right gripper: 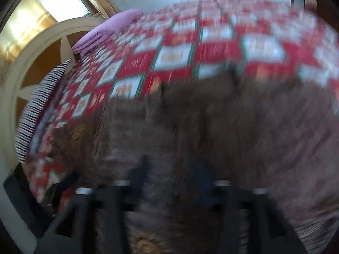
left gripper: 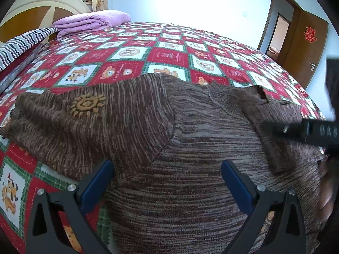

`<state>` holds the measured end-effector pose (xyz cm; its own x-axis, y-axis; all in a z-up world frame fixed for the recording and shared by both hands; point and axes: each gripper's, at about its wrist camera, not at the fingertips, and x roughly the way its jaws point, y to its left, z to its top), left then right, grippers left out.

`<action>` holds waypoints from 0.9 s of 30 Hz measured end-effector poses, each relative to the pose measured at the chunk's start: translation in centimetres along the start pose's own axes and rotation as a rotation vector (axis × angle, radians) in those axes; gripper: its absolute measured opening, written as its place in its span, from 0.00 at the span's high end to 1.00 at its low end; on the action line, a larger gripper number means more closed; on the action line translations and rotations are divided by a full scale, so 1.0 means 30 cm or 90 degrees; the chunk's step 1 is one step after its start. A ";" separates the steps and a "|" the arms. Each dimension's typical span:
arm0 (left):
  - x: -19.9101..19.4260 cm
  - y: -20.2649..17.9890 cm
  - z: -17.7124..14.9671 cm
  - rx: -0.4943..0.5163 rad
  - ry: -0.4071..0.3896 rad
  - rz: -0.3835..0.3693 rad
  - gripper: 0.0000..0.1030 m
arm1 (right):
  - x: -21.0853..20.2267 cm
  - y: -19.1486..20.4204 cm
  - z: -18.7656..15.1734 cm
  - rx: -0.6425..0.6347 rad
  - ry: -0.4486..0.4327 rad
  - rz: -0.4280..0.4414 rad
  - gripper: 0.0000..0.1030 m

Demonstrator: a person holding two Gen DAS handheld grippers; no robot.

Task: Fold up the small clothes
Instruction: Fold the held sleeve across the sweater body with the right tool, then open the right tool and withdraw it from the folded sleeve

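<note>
We are over a bed covered by a red, white and green patchwork quilt [left gripper: 169, 48], with a pale wall behind it and an open brown door [left gripper: 305, 48] at the far right. A folded lilac blanket [left gripper: 93, 21] sits near the curved headboard [left gripper: 42, 6], and a striped pillow [left gripper: 23, 44] lies along the quilt's left edge.

The brown knit sweater [left gripper: 169, 137] lies on the near part of the quilt, its sun emblem [left gripper: 88, 103] on the left portion. Its far edge runs across the middle of the left wrist view, and beyond that edge the quilt is bare up to the blanket. The left sleeve's edge ends just short of the bed's side.

Our left gripper [left gripper: 167, 175] hovers above the sweater with its blue-padded fingers [left gripper: 99, 182] spread wide, holding nothing. Our right gripper [right gripper: 171, 169] is over the sweater's right side; its own view is heavily blurred, so we cannot tell whether its fingers grip cloth or how far apart they stand. In the left wrist view its dark body reaches in from the right edge, above a turned-over fold of the sweater.
</note>
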<state>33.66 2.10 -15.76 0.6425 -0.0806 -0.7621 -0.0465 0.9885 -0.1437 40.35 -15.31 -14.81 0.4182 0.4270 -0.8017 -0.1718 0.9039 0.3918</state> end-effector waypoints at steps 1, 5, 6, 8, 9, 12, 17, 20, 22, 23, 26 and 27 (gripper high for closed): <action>0.001 0.001 -0.001 0.000 0.000 0.000 0.00 | -0.016 -0.006 -0.016 0.004 -0.014 0.019 0.43; 0.001 0.001 0.001 0.002 0.002 0.002 0.00 | -0.148 -0.044 -0.060 -0.018 -0.054 0.034 0.43; 0.001 0.001 0.001 0.002 0.002 0.002 0.00 | -0.192 -0.064 -0.074 -0.026 -0.067 0.025 0.42; -0.009 -0.007 0.007 0.009 0.006 0.008 0.00 | -0.271 -0.102 -0.099 -0.053 -0.098 -0.039 0.42; -0.020 -0.016 0.009 0.017 0.002 0.011 0.00 | -0.306 -0.117 -0.122 -0.077 -0.117 -0.096 0.42; -0.063 -0.078 0.023 0.066 -0.004 0.010 0.00 | -0.368 -0.155 -0.177 -0.143 -0.156 -0.218 0.42; -0.085 -0.241 0.068 0.128 0.000 0.006 0.00 | -0.453 -0.319 -0.207 -0.088 -0.188 -0.233 0.42; -0.061 -0.329 0.070 0.143 0.010 -0.019 0.00 | -0.509 -0.421 -0.241 -0.020 -0.217 -0.215 0.42; -0.022 -0.386 0.061 0.151 0.028 -0.037 0.06 | -0.523 -0.463 -0.278 -0.006 -0.226 -0.226 0.42; 0.001 -0.409 0.054 0.157 0.038 -0.037 0.09 | -0.526 -0.480 -0.294 -0.004 -0.229 -0.231 0.42; 0.084 -0.459 0.024 0.171 0.084 -0.031 0.30 | -0.540 -0.550 -0.342 0.022 -0.241 -0.228 0.42; 0.093 -0.461 0.019 0.166 0.082 -0.039 0.32 | -0.541 -0.578 -0.352 0.043 -0.240 -0.220 0.42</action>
<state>36.53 -11.71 -15.53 0.5353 -0.1396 -0.8331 0.1975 0.9796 -0.0372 27.12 -37.63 -13.35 0.7354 0.0533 -0.6756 0.0856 0.9816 0.1706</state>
